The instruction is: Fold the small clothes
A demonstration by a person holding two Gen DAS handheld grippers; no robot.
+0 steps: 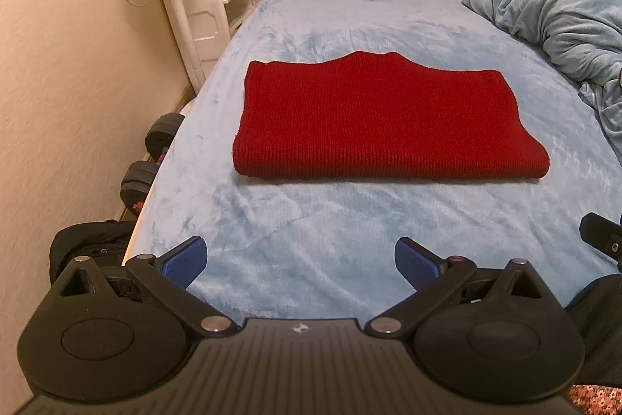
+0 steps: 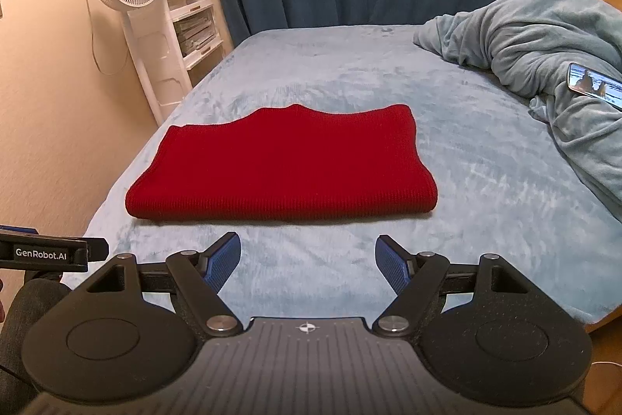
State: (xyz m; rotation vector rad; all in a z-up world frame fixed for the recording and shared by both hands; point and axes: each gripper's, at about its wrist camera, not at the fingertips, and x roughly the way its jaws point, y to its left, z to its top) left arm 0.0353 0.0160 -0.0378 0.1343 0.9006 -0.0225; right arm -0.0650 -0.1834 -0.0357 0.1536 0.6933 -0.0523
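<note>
The left gripper [image 1: 301, 261] hangs with its blue ribbed pads [image 1: 186, 261] spread wide and nothing between them; the folded red knitted garment [image 1: 383, 119] lies ahead of its fingertips on the pale blue plush bed cover [image 1: 311, 220], well apart from them. The right gripper [image 2: 308, 261] is likewise released and empty, the same garment ahead and slightly left of its fingers. The fold looks finished or nearly so. Any further pinch risks catching only the top layer and pulling the stack open, and the soft cover could bunch up with the knit.
</note>
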